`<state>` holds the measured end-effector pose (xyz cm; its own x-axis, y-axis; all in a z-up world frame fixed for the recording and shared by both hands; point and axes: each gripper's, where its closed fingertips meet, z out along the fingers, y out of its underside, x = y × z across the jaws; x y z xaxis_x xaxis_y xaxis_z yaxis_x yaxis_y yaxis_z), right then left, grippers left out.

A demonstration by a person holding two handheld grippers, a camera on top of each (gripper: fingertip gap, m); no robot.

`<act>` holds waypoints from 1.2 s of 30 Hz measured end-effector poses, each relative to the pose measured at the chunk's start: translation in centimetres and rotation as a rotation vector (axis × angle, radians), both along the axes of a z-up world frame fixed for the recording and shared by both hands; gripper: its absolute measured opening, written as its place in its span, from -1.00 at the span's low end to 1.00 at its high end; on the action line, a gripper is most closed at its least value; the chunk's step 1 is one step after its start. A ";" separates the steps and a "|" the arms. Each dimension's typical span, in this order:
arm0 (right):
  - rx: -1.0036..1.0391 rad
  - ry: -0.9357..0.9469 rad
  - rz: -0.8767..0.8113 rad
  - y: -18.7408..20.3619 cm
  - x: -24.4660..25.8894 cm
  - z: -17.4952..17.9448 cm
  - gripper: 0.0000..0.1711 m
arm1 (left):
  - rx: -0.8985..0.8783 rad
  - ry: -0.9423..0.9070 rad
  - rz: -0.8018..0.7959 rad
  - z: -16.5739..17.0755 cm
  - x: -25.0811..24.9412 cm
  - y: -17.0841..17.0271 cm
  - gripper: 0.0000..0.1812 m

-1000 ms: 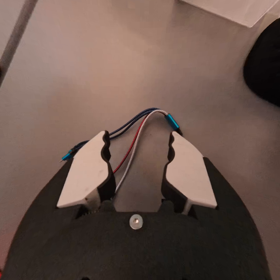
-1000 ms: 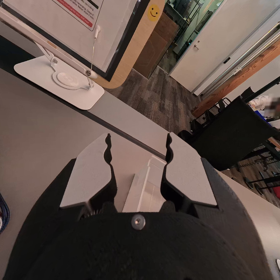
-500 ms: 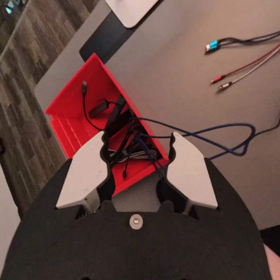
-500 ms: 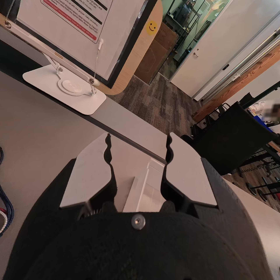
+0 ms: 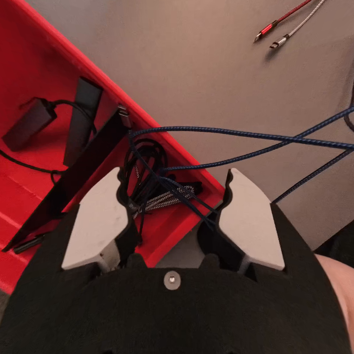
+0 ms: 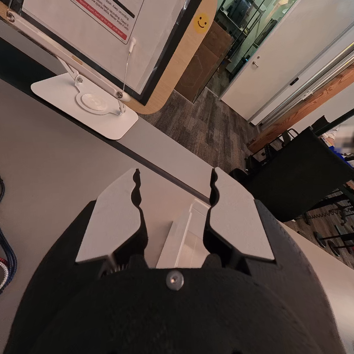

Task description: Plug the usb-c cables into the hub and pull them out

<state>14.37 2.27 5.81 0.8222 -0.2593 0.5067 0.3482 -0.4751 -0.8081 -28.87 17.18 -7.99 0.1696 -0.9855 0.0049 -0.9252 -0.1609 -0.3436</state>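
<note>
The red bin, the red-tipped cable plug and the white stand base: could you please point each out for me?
red bin point(image 5: 26, 80), left wrist view, bare inner wall.
red-tipped cable plug point(image 5: 266, 30), left wrist view, red connector shell.
white stand base point(image 6: 107, 124), right wrist view, flat plate near its corner.

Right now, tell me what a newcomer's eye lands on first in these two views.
First the bright red bin filling the left of the left wrist view, a tangle of dark cables in its near corner. Dark blue braided cables arch out over its wall onto the grey table. In the right wrist view, a yellow smiley sticker stands out.
</note>
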 end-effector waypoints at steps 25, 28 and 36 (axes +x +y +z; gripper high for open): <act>-0.024 -0.026 0.008 0.3 -0.2 -0.4 -0.17 | -0.241 -0.248 0.118 5.7 2.0 -1.1 -0.97; -0.014 -0.027 0.007 0.2 -0.1 -0.1 -0.17 | -0.159 -0.376 0.105 9.4 3.9 -1.8 -0.97; -0.005 -0.033 0.001 0.2 -0.1 0.1 -0.17 | -0.064 -0.666 -0.185 16.1 14.7 -12.8 -0.97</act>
